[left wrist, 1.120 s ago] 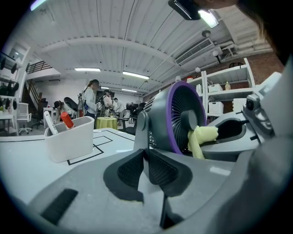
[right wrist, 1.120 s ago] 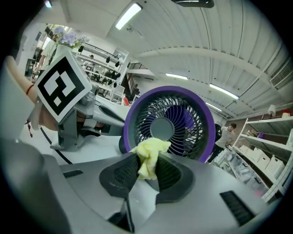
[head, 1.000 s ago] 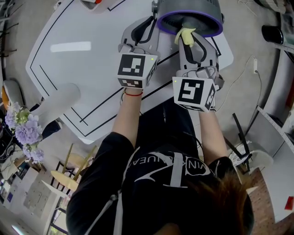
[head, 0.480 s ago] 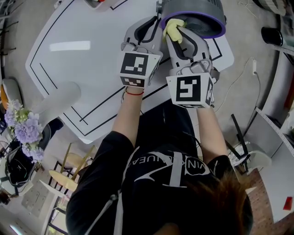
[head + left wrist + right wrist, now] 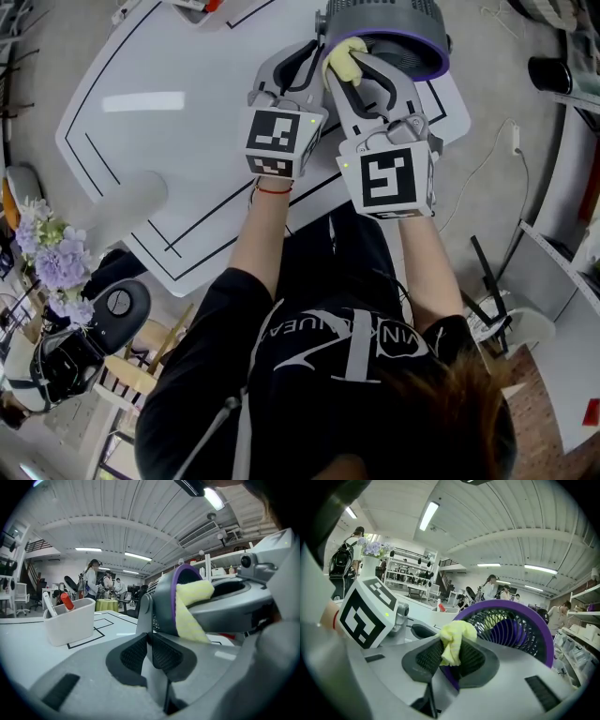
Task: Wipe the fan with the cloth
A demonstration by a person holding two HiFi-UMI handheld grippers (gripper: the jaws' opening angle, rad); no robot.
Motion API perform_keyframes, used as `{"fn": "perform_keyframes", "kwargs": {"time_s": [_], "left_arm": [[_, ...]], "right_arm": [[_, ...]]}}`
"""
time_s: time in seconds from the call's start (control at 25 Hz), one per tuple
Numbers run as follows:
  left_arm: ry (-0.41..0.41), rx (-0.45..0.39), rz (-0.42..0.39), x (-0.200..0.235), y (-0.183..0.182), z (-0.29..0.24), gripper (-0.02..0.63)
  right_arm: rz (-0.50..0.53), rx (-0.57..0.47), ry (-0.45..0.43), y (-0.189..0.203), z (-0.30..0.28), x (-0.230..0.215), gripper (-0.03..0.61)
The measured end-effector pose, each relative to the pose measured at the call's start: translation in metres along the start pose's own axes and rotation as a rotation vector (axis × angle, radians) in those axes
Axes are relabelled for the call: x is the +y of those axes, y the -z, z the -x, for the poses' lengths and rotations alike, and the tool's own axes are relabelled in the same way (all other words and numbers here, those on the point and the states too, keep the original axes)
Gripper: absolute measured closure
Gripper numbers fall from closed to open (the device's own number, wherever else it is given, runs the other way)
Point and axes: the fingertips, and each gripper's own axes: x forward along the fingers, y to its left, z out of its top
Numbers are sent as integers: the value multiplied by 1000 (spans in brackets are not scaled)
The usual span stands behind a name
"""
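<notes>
R hand-held gripper (image 5: 450,656) pinches cloth (image 5: 454,641), pressed on near-left arc of purple rim (image 5: 506,603) of fan (image 5: 375,14); grille lies ahead/right of it. L hand-held gripper (image 5: 150,651) clamped narrow on fan's grey bracket (image 5: 143,611), steadying it on bench (image 5: 169,141). Next wipe prob follows rim rightwards

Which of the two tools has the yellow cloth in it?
The right tool: its jaws pinch the yellow cloth at the fan's purple rim. The left tool holds no cloth; it grips the fan's grey support.
</notes>
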Motion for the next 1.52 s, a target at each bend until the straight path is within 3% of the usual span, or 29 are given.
{"fn": "perform_keyframes", "kwargs": {"time_s": [0.36, 0.92, 1.12, 1.2, 1.36, 1.52], "left_arm": [[-12, -3, 23, -1, -1, -1, 577], [-45, 9, 52, -3, -1, 5, 578], [-98, 12, 25, 35, -9, 20, 574], [-122, -1, 24, 39, -13, 28, 574], [-129, -10, 10, 1, -14, 35, 574], [-153, -14, -19, 0, -20, 45, 574]], "right_arm": [[29, -27, 22, -16, 12, -15, 492], [21, -35, 149, -13, 47, -52, 492], [5, -26, 178, -26, 24, -54, 492], [10, -25, 180, -27, 26, -55, 492], [48, -23, 159, -12, 68, -54, 492], [65, -47, 107, -26, 70, -37, 492]]}}
